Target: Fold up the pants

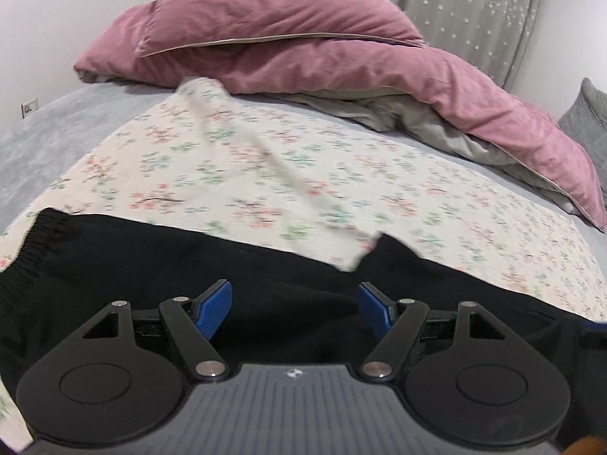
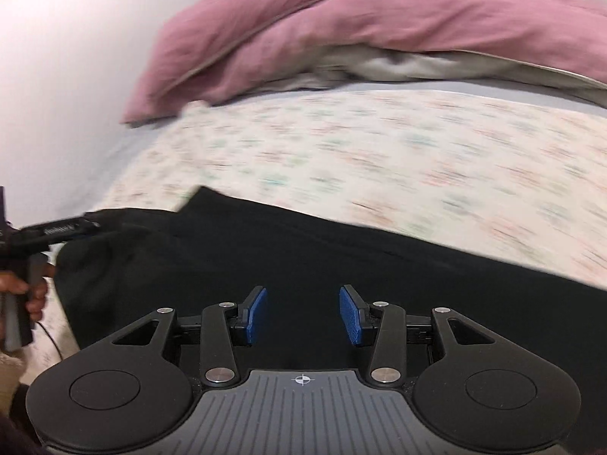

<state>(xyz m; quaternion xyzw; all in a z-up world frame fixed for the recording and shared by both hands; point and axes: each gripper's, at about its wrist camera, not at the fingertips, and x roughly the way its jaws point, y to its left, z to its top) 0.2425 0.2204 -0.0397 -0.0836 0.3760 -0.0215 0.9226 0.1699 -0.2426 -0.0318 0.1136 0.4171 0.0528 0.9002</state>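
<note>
The black pants (image 1: 159, 276) lie flat on a flowery sheet (image 1: 265, 167) on the bed (image 1: 57, 125). They stretch across the near side of the bed, right under both tools.

The left hand-held gripper (image 1: 295, 305) hangs over the pants with its blue pads (image 1: 214, 311) wide apart, and nothing is between them. The right hand-held gripper (image 2: 302, 314) is also over the pants (image 2: 341, 265), pads (image 2: 256, 314) apart, holding nothing.

Behind the pants, a big pink blanket (image 1: 303, 49) is heaped up at the far side of the bed, with a grey-beige lining showing under it. One corner of the flowery sheet is flipped over onto the edge of the pants.

The left view shows the stretchy waistband (image 1: 34, 235) at the left end of the pants, a grey curtain (image 1: 466, 7) with little stars, a grey pillow (image 1: 586, 113) on the right, and a wall plug (image 1: 29, 108). The right view shows none of those. It shows the person's hand (image 2: 32, 295) holding the other tool at the left edge, beside one end of the pants. The right view is blurry.
</note>
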